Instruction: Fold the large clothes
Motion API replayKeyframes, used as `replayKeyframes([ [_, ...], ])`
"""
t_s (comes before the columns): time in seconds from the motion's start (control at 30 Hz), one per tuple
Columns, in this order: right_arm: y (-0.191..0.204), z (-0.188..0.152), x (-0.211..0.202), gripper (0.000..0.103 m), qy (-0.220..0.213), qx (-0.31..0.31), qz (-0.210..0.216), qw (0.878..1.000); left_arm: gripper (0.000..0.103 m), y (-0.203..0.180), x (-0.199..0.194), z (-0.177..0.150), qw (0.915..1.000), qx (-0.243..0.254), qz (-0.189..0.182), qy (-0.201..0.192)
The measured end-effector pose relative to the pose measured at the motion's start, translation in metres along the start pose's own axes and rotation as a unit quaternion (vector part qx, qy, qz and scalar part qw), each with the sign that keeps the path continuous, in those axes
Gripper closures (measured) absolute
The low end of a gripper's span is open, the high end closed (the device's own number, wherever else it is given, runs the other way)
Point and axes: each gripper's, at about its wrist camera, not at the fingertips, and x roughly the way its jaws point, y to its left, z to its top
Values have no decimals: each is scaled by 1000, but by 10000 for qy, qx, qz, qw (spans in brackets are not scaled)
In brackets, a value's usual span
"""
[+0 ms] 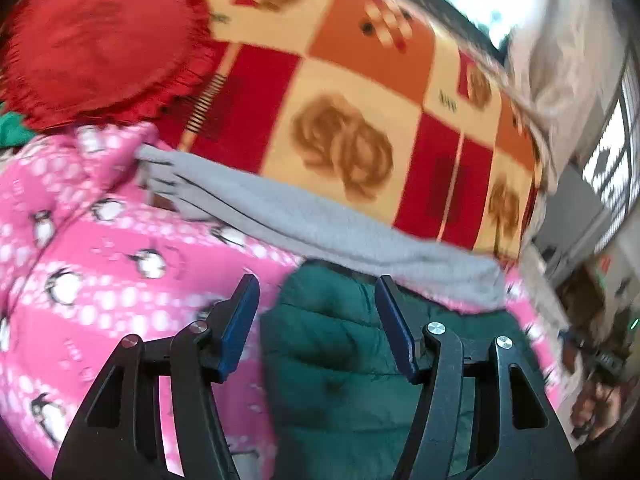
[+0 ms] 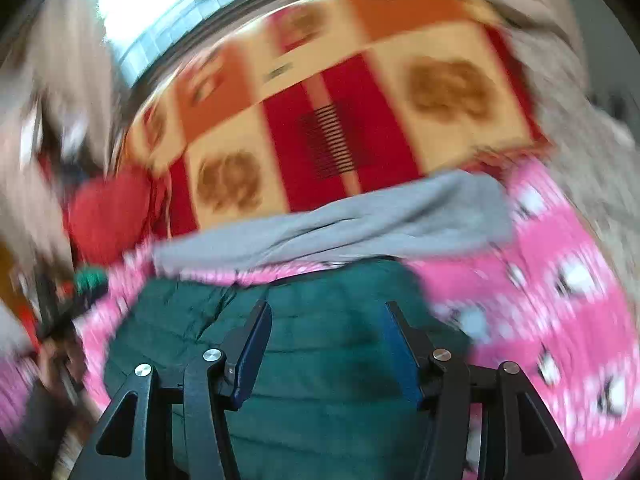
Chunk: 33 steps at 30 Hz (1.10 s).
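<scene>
A: Where's the garment being folded?

B: The dark green puffer jacket (image 1: 340, 360) lies bunched on a pink penguin-print blanket (image 1: 100, 272), just in front of both grippers. A grey garment (image 1: 320, 224) lies along its far edge, between it and a red-and-orange patterned cover (image 1: 352, 100).

A: And the 2 grippers?

B: The left gripper (image 1: 316, 320) has its jaws apart, the jacket's quilting visible below the gap but not pinched. The right gripper (image 2: 326, 340) is likewise parted over the green fabric, holding nothing.

A: Why hover like that?

B: Probably because both are between grasps, lined up over the jacket to pick a fresh edge.

A: Anything else nearby?

B: A red frilled cushion (image 1: 100, 44) sits beyond the blanket, well clear of the jacket.
</scene>
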Motion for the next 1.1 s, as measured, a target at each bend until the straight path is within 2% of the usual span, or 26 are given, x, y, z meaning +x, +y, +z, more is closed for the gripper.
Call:
replayKeyframes([
  [0.07,12,-4,35,48,220,-219,-37,9995,44,-12,30,-6,9994,212,168,235],
  [0.17,-7,-26,89,48,793,-347,-924,9920,44,-24,67,-19,9966,457,408,542],
  [0.3,-44,-43,101,47,522,279,-577,9966,38,-31,98,-36,9931,803,642,556],
  [0.47,-44,-38,99,44,720,205,-503,9959,38,-27,104,-32,9927,708,653,731],
  [0.53,-42,-33,83,44,802,283,-515,9950,38,-30,80,-24,9915,771,777,701],
  [0.6,-35,-31,47,44,493,461,-457,9967,38,-35,50,-18,9926,802,765,491],
  [0.63,-30,-31,30,44,352,493,-425,9973,38,-39,22,-14,9932,869,684,363],
  [0.67,-23,-31,10,35,219,502,-414,9976,34,-43,5,-11,9933,928,638,279],
  [0.7,-16,-33,-12,28,76,520,-471,9975,27,-48,-16,-10,9928,1003,637,183],
  [0.73,-8,-37,-33,15,-80,539,-548,9970,10,-54,-43,-11,9914,1093,711,78],
  [0.77,0,-41,-52,10,-211,506,-580,9968,0,-58,-58,-12,9904,1158,755,55],
  [0.9,37,-72,-119,9,-285,5,-697,9972,0,-76,-126,-37,9854,1456,857,-191],
  [0.97,52,-91,-146,2,-194,-167,-895,9957,0,-81,-150,-55,9857,1474,782,-232],
  [1.1,64,-125,-179,2,-172,-399,-1052,9935,0,-100,-189,-99,9851,1562,662,-282],
])
